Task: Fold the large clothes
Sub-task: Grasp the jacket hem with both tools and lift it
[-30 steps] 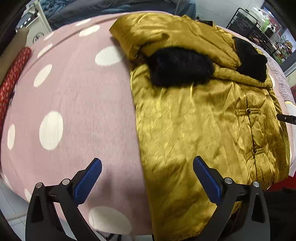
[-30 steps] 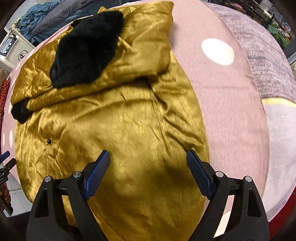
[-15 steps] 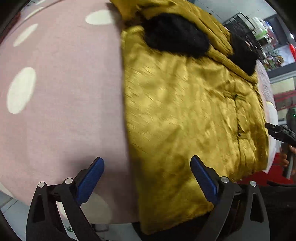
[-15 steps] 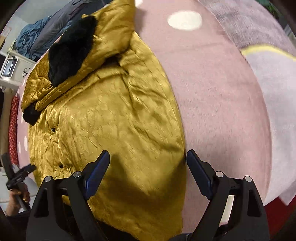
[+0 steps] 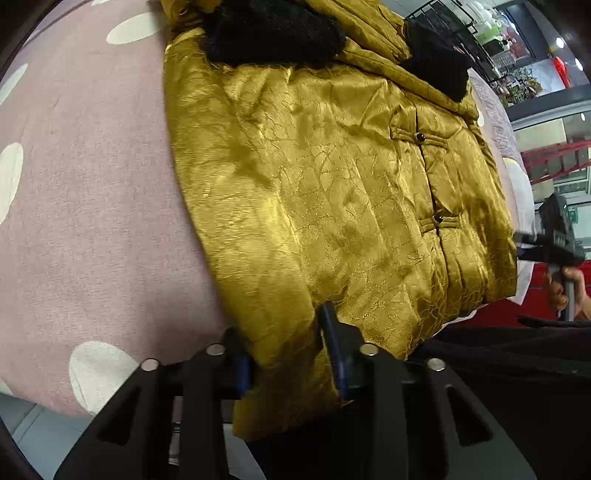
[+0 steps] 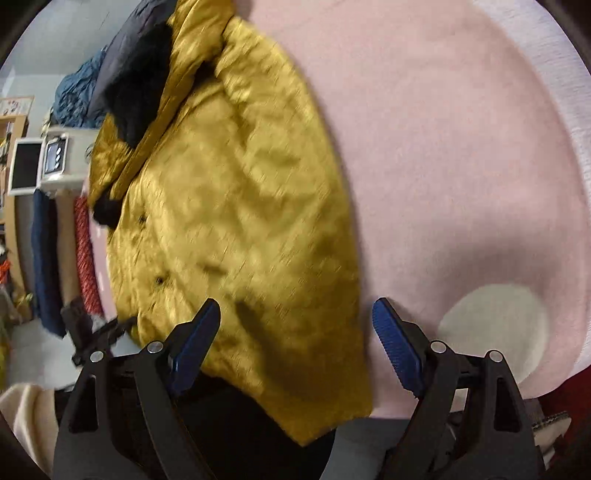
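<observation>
A gold satin jacket [image 5: 332,192] with black fur cuffs [image 5: 273,33] lies flat on a pink polka-dot bed cover [image 5: 92,221], sleeves folded across the top. My left gripper [image 5: 288,343] is shut on the jacket's near-left hem corner at the bed edge. The jacket also shows in the right wrist view [image 6: 236,206], which is blurred. My right gripper [image 6: 295,332] is open, its jaws wide apart over the jacket's near-right hem corner without gripping it. The right gripper also shows in the left wrist view [image 5: 554,243] beyond the jacket's right edge.
The bed cover [image 6: 461,166] extends right of the jacket. Dark and blue clothes [image 6: 85,92] are piled at the far end. A white appliance [image 6: 55,158] and a red patterned cloth [image 6: 83,258] stand left of the bed. A wire rack [image 5: 461,22] stands behind.
My left gripper moved down to the near-left hem corner and shut on it. My right gripper swung down toward the near-right hem corner and stays open.
</observation>
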### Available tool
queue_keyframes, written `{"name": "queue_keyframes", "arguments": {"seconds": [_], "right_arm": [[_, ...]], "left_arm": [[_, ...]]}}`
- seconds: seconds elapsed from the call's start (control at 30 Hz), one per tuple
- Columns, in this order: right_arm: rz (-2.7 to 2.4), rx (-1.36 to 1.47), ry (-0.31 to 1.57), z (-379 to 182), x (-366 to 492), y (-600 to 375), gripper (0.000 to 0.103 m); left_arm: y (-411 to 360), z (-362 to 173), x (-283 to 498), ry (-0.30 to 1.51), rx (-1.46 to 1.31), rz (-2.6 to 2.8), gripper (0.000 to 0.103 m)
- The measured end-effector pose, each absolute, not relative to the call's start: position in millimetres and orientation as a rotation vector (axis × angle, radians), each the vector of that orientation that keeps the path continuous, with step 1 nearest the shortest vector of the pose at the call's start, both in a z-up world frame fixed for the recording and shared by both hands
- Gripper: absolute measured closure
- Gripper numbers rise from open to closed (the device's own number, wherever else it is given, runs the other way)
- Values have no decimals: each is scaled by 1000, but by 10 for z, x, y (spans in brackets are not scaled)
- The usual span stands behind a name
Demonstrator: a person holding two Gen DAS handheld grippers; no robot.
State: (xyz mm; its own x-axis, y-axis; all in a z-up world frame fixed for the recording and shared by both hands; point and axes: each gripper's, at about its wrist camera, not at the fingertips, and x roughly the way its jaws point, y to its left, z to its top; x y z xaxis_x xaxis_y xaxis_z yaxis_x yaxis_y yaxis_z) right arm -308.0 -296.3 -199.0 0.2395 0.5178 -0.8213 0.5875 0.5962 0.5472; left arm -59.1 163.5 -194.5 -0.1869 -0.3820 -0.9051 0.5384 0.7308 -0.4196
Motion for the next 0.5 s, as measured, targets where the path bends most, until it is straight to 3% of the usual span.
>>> {"name": "queue_keyframes", "arguments": {"seconds": [0.13,0.17,0.2,0.27,0.33,0.37,0.4,0.5], "right_arm": [[10,905,1485,-2003,-3087,-2629,22],[10,884,1490,-2004,-3097,-2578,22],[2,869,1489,-1998,-3112,-2556,24],[-27,871,1482,-1997,-3135,-2556,34],[-56,884,1489,-1999,-3168,-2612,56],[-50,898,1488,-2003,-3163,-2637,66],[-26,926,1488,-2013,-3182,-2658,78],[-2,918,1496,-1997,-3094,-2589,85]], "left_arm": [[1626,-1987,-588,1575,181,-827,77],[1606,-2031,-605,1587,191,-801,63],[1609,-2075,-609,1604,173,-790,56],[1607,-2084,-625,1597,106,-793,41],[1552,-2085,-654,1584,129,-784,41],[1519,-2073,-673,1570,159,-787,49],[1470,-2052,-697,1553,197,-798,72],[1438,-1952,-666,1557,189,-822,93]]}}
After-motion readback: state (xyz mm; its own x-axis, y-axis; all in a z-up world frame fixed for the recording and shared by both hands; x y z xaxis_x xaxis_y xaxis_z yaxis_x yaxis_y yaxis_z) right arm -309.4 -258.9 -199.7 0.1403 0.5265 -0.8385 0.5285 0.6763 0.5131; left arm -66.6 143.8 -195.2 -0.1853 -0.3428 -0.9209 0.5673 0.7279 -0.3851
